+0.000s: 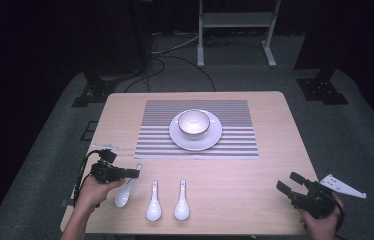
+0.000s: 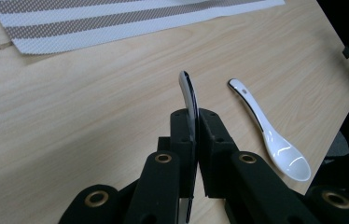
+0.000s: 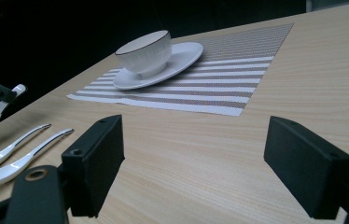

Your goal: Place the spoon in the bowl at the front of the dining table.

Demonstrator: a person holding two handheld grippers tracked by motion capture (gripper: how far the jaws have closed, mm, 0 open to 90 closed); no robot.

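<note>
Pale wood-grain surface [image 1: 275, 135]. Grey-and-white striped placemat [image 1: 235, 130]. White plate [image 1: 215, 135] under a white bowl [image 1: 193, 122], dark-rimmed. Three glossy white spoons: left spoon [image 1: 125, 192], middle spoon [image 1: 154, 202], right spoon [image 1: 182, 201], dark-edged along the handles. Black left tongs [image 1: 136, 173]; black right tongs [image 1: 288, 182], brass-coloured rivets. Dark grey floor [image 1: 355, 140].

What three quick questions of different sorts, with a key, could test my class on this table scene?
1. How many white spoons are there in all?
2. True or false: the right gripper is shut on a spoon.
3. What does the bowl stand on: (a) bare table, (b) a saucer, (c) a spoon?

Key: 1. Three: one held spoon in the left gripper, two lying on the table. 2. False; it is open. 3. b.
</note>
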